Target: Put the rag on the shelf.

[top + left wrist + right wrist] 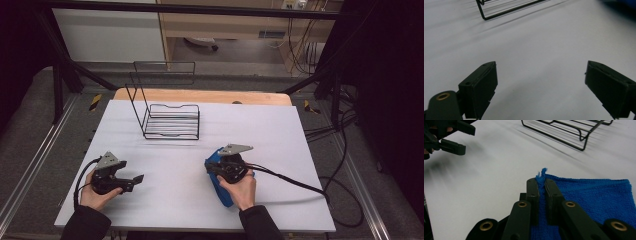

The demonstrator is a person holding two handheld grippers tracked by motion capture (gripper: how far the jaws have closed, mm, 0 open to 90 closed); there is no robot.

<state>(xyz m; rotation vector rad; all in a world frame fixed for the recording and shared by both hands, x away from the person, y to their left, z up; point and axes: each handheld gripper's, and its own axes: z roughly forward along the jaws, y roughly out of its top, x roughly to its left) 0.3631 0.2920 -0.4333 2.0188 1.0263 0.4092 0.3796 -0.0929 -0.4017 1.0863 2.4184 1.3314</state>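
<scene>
The high view looks forward and down from above the person's side, taking in the whole white table (280, 130), with the left gripper (134, 181) at lower left and the right gripper (209, 166) right of centre. The left gripper view sits low and close behind its own gripper (541, 85), facing across bare tabletop (541, 45) toward the wire rack (506, 7) ahead of the jaws. The right gripper view rides just as low behind its gripper (542, 185), close over the blue cloth (596, 195), facing the rack (571, 130) ahead to its right. It also catches the left gripper (461, 138) far to its left. All three views share the rack (170, 120) and the tabletop (486, 182).
</scene>
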